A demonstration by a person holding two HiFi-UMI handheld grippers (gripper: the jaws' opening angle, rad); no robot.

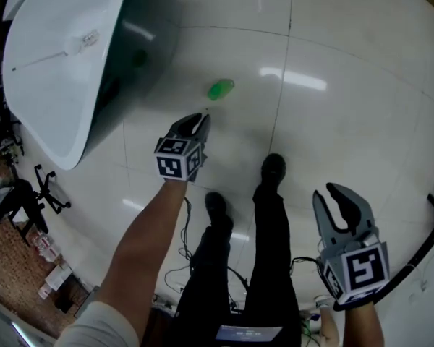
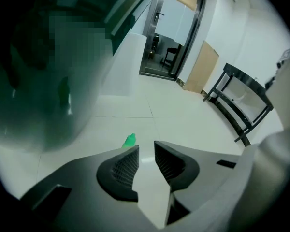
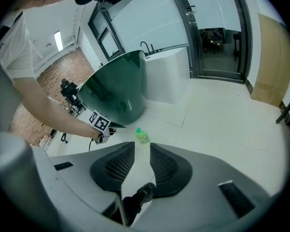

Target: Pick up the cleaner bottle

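Note:
The cleaner bottle [image 1: 220,89] is small and green, and it lies on its side on the white tiled floor. My left gripper [image 1: 200,119] hangs just short of it, pointing down at it. In the left gripper view its jaws stand a little apart with nothing between them, and the bottle [image 2: 129,140] shows just beyond the left fingertip. My right gripper [image 1: 340,201] is lower right, farther from the bottle, open and empty. In the right gripper view the bottle [image 3: 142,136] lies past the jaw tips, and the left gripper's marker cube [image 3: 100,123] is to its left.
A large tub [image 1: 58,63], white inside and dark green outside, stands at the left, close to the bottle. The person's legs and black shoes [image 1: 273,168] are between the grippers. Cables lie near the feet. A black metal rack [image 2: 241,105] and a glass door [image 2: 169,33] are farther off.

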